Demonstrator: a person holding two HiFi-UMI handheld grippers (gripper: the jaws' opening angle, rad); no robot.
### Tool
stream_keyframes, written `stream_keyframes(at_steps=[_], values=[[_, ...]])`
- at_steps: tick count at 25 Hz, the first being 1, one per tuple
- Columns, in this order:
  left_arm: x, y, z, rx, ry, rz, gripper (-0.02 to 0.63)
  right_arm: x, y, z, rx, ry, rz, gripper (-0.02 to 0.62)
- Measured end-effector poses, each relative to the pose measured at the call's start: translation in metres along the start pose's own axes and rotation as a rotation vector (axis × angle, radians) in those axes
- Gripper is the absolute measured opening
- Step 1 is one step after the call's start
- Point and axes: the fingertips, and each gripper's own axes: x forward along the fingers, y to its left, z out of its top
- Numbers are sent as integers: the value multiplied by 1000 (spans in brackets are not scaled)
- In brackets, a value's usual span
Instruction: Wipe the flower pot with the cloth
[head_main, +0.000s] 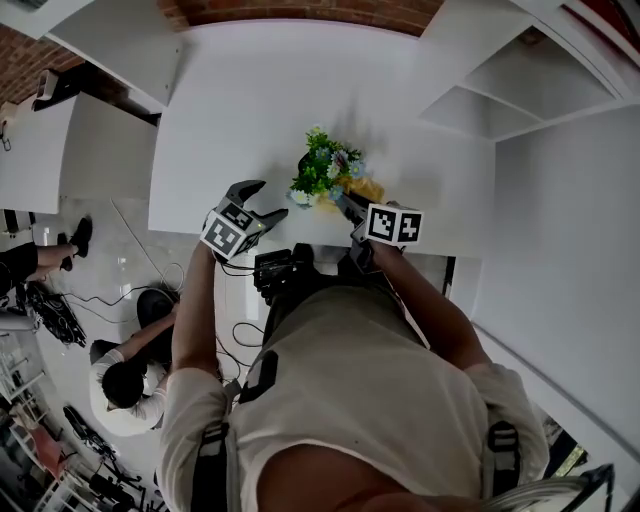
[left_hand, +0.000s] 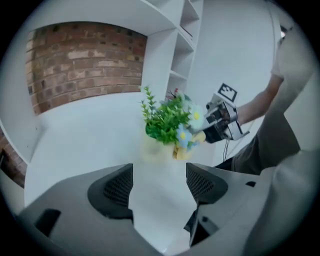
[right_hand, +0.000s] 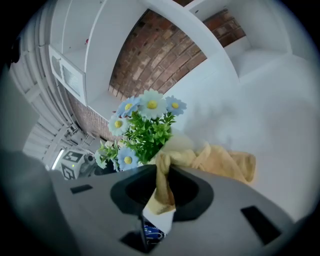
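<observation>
The flower pot (head_main: 325, 170) stands on the white table (head_main: 240, 110) near its front edge, full of green leaves and blue and white daisies. In the left gripper view the pale pot (left_hand: 156, 150) shows under the foliage, blurred. My right gripper (head_main: 347, 203) is just right of the pot, shut on a yellow cloth (right_hand: 162, 185) whose loose end (right_hand: 225, 162) lies on the table against the pot's side. The cloth (head_main: 366, 188) also shows beside the plant from above. My left gripper (head_main: 268, 198) hovers to the pot's left, open with nothing between its pads (left_hand: 118, 187).
White open shelves (head_main: 520, 90) rise at the table's right and a brick wall (left_hand: 85, 60) runs behind it. A second white desk (head_main: 60, 150) stands to the left. On the floor below left, a person (head_main: 125, 385) crouches among cables (head_main: 55, 310).
</observation>
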Motion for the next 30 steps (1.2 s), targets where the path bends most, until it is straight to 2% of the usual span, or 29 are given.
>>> stream_keyframes(at_steps=[2, 3, 4, 6, 9, 11, 16, 22, 25, 30], values=[[1, 13, 17, -62, -51, -34, 330, 0, -1, 2, -4, -2, 2, 86], [7, 14, 25, -63, -56, -58, 331, 0, -2, 2, -6, 0, 1, 86], [17, 11, 30, -38, -35, -87, 334, -1, -3, 1, -9, 5, 1, 86], [34, 3, 33, 61, 59, -134, 339, -2, -3, -2, -19, 19, 4, 86], [51, 0, 29, 209, 175, -149, 344, 2, 0, -3, -52, 42, 21, 86], [59, 0, 29, 255, 185, -135, 345, 4, 1, -4, -69, 54, 29, 86], [75, -5, 28, 303, 158, -87, 356, 1, -3, -4, -110, 76, 20, 86], [72, -32, 17, 298, 156, -67, 356, -4, -8, 4, -106, 32, 15, 86], [71, -45, 15, 225, 89, -59, 356, -9, -11, 6, -93, 5, -5, 86], [72, -51, 18, 116, 18, -20, 356, -7, -3, -13, -140, 39, -13, 86]])
